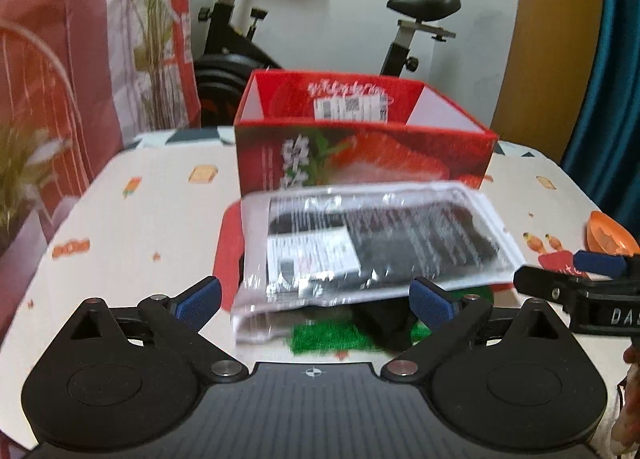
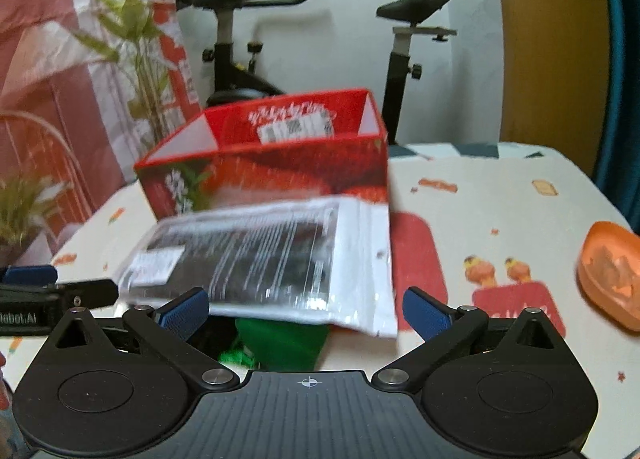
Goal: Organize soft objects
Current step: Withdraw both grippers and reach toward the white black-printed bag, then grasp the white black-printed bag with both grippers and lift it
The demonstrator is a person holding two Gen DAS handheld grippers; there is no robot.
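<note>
While both hand-held grippers (image 1: pixel 316 299) (image 2: pixel 306 311) gape empty, the red box's (image 1: pixel 360 155) label blurs unreadably.

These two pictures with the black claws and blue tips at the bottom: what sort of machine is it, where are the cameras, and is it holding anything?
There is no robot here. A person holds a two-fingered grabbing tool in each hand, and each tool carries a wide-angle camera looking forward along its fingers. One picture comes from the left gripper, the other from the right gripper; each also catches the other tool at its edge. Both stand wide open and hold nothing.

On the patterned tablecloth lies a clear plastic packet with something dark inside, resting on a green item that is mostly hidden. Behind it stands an open red box printed with strawberries. An orange dish sits to the right.
</note>
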